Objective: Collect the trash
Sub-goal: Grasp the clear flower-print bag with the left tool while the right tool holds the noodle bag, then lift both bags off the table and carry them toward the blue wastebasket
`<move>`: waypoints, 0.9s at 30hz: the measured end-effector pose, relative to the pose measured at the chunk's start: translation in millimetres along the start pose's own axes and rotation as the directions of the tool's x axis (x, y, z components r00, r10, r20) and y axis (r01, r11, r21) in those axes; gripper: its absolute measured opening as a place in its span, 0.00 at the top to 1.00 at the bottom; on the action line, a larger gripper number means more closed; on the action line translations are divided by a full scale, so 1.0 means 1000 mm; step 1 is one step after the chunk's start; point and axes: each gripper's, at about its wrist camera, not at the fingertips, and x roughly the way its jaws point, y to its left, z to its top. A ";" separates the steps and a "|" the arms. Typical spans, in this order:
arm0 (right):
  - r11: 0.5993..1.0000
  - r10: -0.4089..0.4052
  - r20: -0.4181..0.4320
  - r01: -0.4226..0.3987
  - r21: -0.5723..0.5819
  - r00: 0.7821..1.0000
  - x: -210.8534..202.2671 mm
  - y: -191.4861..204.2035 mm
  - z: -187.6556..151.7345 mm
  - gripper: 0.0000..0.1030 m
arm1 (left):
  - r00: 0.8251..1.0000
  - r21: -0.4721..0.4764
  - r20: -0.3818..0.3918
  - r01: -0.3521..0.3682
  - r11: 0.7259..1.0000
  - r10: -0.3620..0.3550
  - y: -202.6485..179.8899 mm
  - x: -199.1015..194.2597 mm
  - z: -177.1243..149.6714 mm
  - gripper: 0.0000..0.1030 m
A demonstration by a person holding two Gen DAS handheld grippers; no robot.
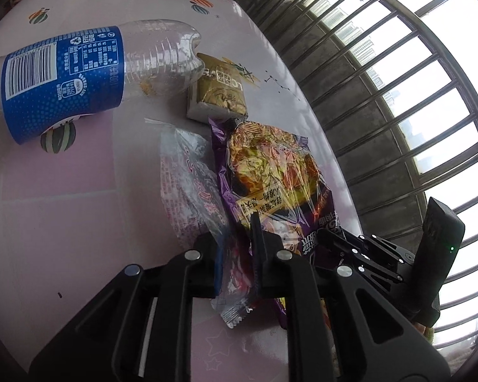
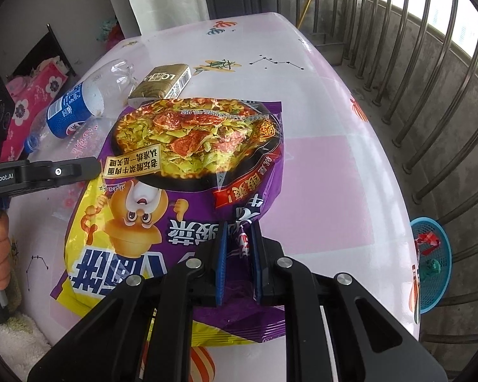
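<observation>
Right gripper [image 2: 237,254] nearest, jaws pinching the purple noodle packet [image 2: 188,172], which lies on the pink table [image 2: 328,172]. Left gripper [image 1: 235,248] pinches a clear printed wrapper [image 1: 191,187] beside that packet. Only the right view shows the blue basket [image 2: 430,264] past the table edge; its contents hard to make out, possibly scraps. Bottle [image 1: 79,76] lies on its side, neck cut off in left view. Gold pack [image 1: 218,92] reads "LO"; left gripper body marked "GenRobot.AI".
</observation>
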 end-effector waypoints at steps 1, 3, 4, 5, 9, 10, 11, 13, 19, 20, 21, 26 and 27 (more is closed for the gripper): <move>1.000 0.001 0.001 -0.001 0.000 1.000 0.000 0.000 0.000 0.86 | 1.000 -0.005 0.003 0.008 1.000 -0.007 0.001 0.000 0.000 0.89; 1.000 0.003 0.002 -0.003 0.002 1.000 0.000 0.000 0.000 0.86 | 1.000 -0.016 0.010 0.029 0.999 -0.028 0.004 -0.001 0.000 0.90; 1.000 0.005 0.002 -0.005 0.004 1.000 0.000 0.000 0.000 0.86 | 0.999 -0.020 0.015 0.039 0.999 -0.039 0.005 -0.003 0.001 0.92; 1.000 0.008 0.002 -0.008 0.008 1.000 0.000 -0.001 0.000 0.86 | 0.999 -0.022 0.022 0.047 0.999 -0.046 0.005 -0.004 0.000 0.93; 0.999 0.015 0.003 -0.015 0.030 1.000 -0.001 -0.006 0.001 0.86 | 0.996 -0.026 0.058 0.076 0.997 -0.074 0.006 -0.015 -0.001 0.95; 0.999 0.010 0.003 -0.010 0.036 1.000 -0.001 -0.007 0.001 0.86 | 0.995 -0.028 0.066 0.080 0.996 -0.078 0.007 -0.018 -0.001 0.95; 0.999 0.007 0.003 -0.008 0.044 1.000 -0.002 -0.009 0.001 0.86 | 0.994 -0.030 0.072 0.080 0.996 -0.078 0.008 -0.020 -0.001 0.95; 0.998 0.008 0.004 -0.008 0.067 1.000 -0.003 -0.014 0.001 0.86 | 0.994 -0.029 0.083 0.078 0.997 -0.076 0.009 -0.025 -0.002 0.98; 0.988 0.029 0.017 -0.032 0.153 0.999 -0.009 -0.030 0.000 0.88 | 0.990 -0.025 0.120 0.078 0.997 -0.074 0.007 -0.038 -0.006 1.00; 0.987 0.025 0.024 -0.028 0.160 0.999 -0.011 -0.031 0.000 0.88 | 0.989 -0.021 0.128 0.079 0.997 -0.076 0.005 -0.041 -0.007 1.00; 0.986 0.021 0.031 -0.025 0.165 0.999 -0.013 -0.035 0.000 0.89 | 0.988 -0.016 0.136 0.080 0.997 -0.077 0.003 -0.044 -0.008 1.00; 0.985 -0.008 0.079 -0.006 0.174 0.997 -0.030 -0.036 -0.002 0.90 | 0.979 0.014 0.183 0.090 0.996 -0.091 -0.006 -0.060 -0.008 1.00; 0.985 -0.015 0.090 -0.001 0.172 0.996 -0.034 -0.036 -0.003 0.90 | 0.977 0.020 0.192 0.092 0.996 -0.094 -0.009 -0.063 -0.008 1.00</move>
